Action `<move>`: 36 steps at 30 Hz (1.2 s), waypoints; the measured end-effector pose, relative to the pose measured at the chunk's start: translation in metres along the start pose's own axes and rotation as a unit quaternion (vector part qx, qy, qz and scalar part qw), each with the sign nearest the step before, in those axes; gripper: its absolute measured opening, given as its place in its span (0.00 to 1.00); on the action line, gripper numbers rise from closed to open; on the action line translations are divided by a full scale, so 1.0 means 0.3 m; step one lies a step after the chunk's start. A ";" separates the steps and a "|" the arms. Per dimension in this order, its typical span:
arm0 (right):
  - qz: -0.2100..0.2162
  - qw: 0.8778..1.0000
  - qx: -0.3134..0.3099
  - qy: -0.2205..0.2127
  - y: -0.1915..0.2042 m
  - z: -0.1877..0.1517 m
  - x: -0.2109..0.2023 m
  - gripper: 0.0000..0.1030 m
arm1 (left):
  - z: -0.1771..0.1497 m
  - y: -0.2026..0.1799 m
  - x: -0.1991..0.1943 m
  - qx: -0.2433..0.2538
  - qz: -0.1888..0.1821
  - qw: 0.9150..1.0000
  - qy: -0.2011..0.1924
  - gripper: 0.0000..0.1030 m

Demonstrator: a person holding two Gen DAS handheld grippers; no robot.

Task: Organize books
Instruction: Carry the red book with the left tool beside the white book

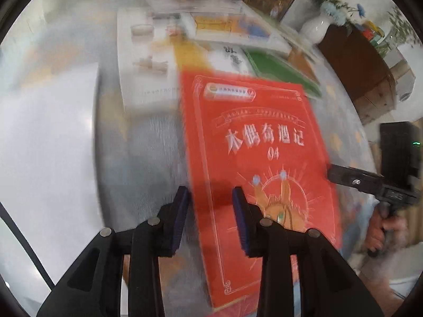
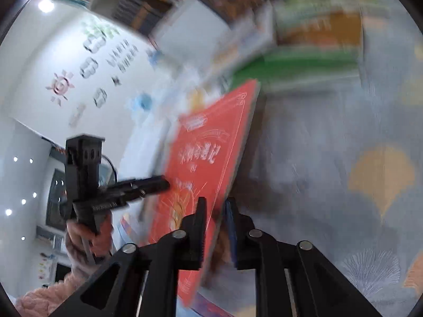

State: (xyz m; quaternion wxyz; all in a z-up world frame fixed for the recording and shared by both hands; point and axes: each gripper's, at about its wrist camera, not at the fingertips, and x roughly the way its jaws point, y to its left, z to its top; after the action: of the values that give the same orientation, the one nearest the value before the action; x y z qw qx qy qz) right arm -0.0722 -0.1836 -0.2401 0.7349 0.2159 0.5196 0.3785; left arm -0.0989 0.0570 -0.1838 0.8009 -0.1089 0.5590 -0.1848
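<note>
My left gripper [image 1: 210, 198] has its blue ribbed pads spread, straddling the red book's [image 1: 259, 142] spine-side edge; I cannot tell whether either pad presses the cover. My right gripper [image 2: 214, 206] takes the book's opposite long edge between its pads; the gap is narrow, though blur hides any actual pinch. The book, a thin glossy hardback with gilt border and white title, is raised at a tilt above the grey patterned tablecloth [image 2: 317, 145]. Its long axis runs away from my left gripper toward the book pile [image 1: 185, 39] beyond its far end. Relative to the book, a green book [image 1: 280, 71] lies just past its far right corner and the pile's white, flat covers past the far left. My left gripper sits nearer the spine, so I judge it leads.
</note>
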 end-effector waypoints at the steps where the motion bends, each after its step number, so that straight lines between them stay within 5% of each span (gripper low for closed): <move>1: -0.005 1.000 0.001 0.026 -0.019 -0.009 0.016 0.19 | -0.006 0.012 -0.007 0.004 -0.008 1.000 0.012 0.29; 4: 0.060 0.997 0.008 0.054 -0.053 -0.018 0.019 0.34 | -0.013 0.035 -0.003 0.010 -0.037 0.999 0.039 0.28; 6: 0.071 0.996 0.006 0.049 -0.059 -0.007 0.037 0.36 | -0.007 0.047 0.004 0.005 -0.052 0.998 0.033 0.27; 9: 0.046 0.998 -0.020 0.032 -0.023 0.012 0.066 0.31 | 0.011 0.083 0.012 -0.028 -0.077 0.996 0.033 0.21; 11: 0.020 0.999 -0.023 0.023 -0.015 0.008 0.071 0.18 | 0.013 0.099 0.014 -0.041 -0.085 0.995 0.030 0.19; 15: 0.013 1.000 -0.009 0.015 -0.011 0.006 0.065 0.17 | 0.008 0.041 0.002 0.004 -0.037 0.999 0.018 0.20; 20: 0.000 1.000 -0.030 0.007 0.089 0.029 0.030 0.17 | 0.027 0.010 -0.014 0.003 -0.008 1.000 0.030 0.20; 36: 0.002 0.997 -0.076 0.010 0.290 0.092 -0.001 0.17 | 0.049 0.042 -0.209 0.016 0.006 1.000 -0.010 0.20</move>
State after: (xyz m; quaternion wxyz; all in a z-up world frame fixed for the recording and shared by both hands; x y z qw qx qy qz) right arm -0.0756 -0.1279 -0.1679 0.7431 0.1569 0.4961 0.4208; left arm -0.1023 0.0941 -0.1298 0.8089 -0.0944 0.5488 -0.1885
